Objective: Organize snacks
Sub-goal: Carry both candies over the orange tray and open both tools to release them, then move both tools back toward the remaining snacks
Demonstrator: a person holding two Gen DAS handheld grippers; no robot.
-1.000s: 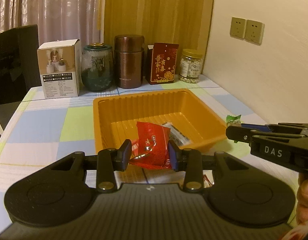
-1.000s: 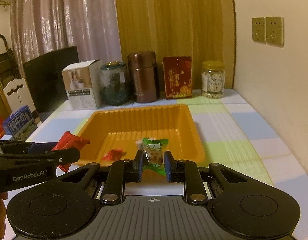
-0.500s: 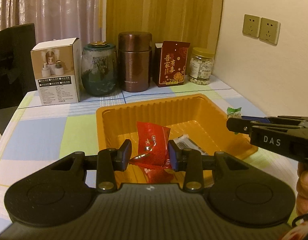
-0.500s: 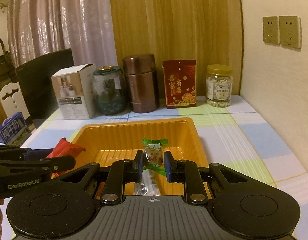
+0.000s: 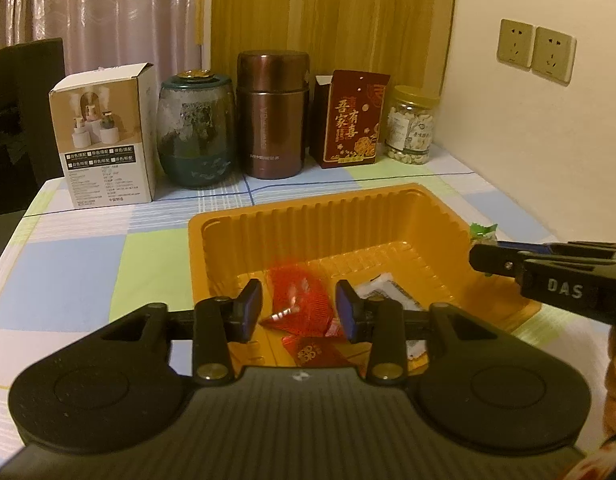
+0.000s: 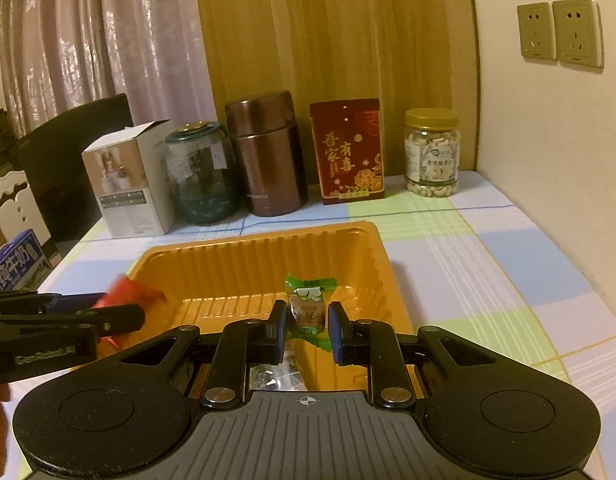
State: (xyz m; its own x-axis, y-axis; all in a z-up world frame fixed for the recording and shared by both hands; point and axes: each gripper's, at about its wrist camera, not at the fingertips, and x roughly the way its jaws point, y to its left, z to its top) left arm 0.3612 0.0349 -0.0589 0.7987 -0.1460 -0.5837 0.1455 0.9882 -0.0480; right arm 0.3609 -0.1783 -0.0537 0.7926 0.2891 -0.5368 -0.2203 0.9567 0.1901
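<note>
Left hand-held gripper (image 5: 299,309) hangs over the near part of the orange tray (image 5: 436,216) with its two fingers spread apart; the red snack packet (image 5: 304,300) lies between them, blurred, and whether it touches either pad cannot be told. Beneath it on the tray floor lie a second red packet (image 5: 312,350) and a white-and-black sachet (image 5: 388,294). Right hand-held gripper (image 6: 307,322) sits above the tray's near right side, its fingers parted only narrowly around a green-wrapped candy (image 6: 308,304); the candy stands upright between the pads, but a firm pinch cannot be confirmed. The tray rests in the middle of the checked table (image 6: 508,248). Along the far edge of the table stand, from left to right, a white carton (image 5: 104,136), a dark green glass jar (image 5: 196,128), a brown steel canister (image 5: 273,114), a red box with gold characters (image 5: 350,118) and a clear nut jar (image 5: 412,124) near the far right corner.
</note>
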